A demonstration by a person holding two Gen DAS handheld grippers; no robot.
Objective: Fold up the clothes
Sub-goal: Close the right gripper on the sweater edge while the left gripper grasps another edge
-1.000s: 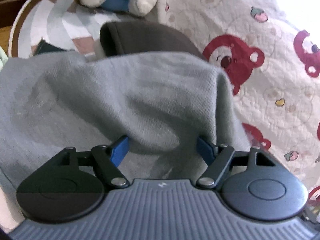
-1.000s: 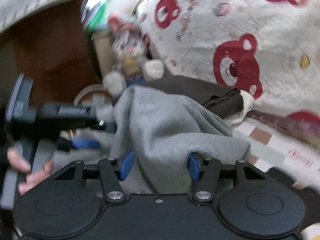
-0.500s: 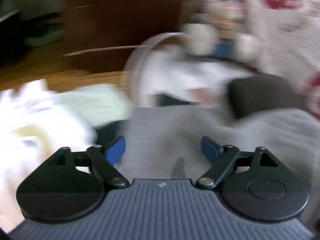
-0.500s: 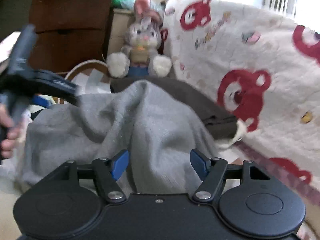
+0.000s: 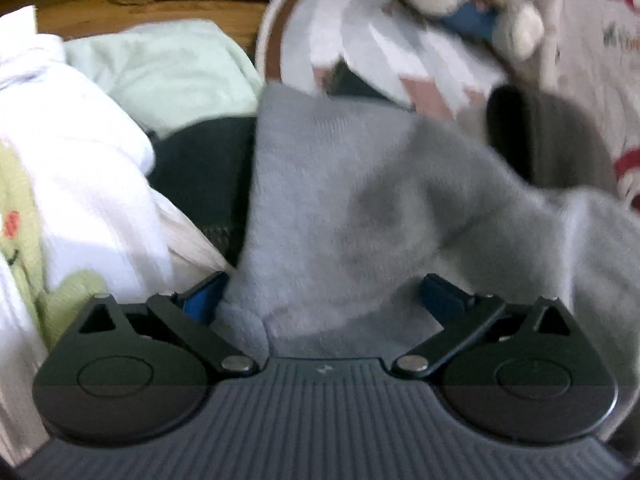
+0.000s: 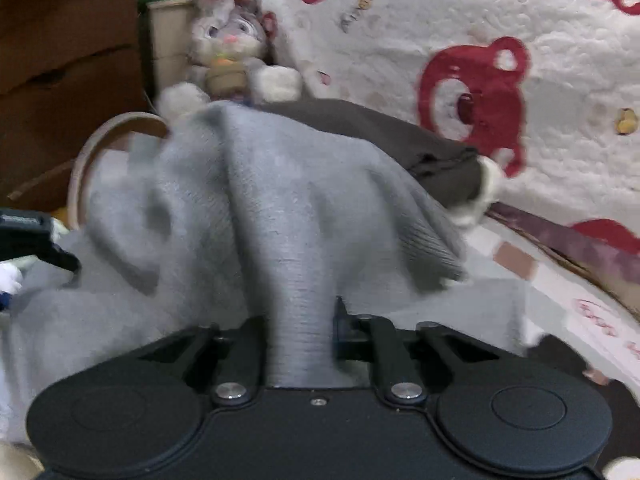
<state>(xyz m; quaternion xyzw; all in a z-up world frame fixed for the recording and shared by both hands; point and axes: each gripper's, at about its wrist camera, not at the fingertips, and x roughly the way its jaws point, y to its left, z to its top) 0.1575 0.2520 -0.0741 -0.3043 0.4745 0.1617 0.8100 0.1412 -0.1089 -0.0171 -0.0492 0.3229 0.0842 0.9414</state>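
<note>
Right gripper [image 6: 302,332]: fingers pinching a bunched ridge of the soft grey knit sweater [image 6: 260,208], which rises toward 12 o'clock. Left gripper [image 5: 324,294]: blue-tipped fingers [image 5: 202,300] spread wide, sweater [image 5: 352,208] lying between them, not clamped. Dark brown folded garment [image 6: 384,136] behind it at 1 o'clock, grey plush bunny [image 6: 232,52] at 12, white-green clothes pile [image 5: 80,152] at 9.
</note>
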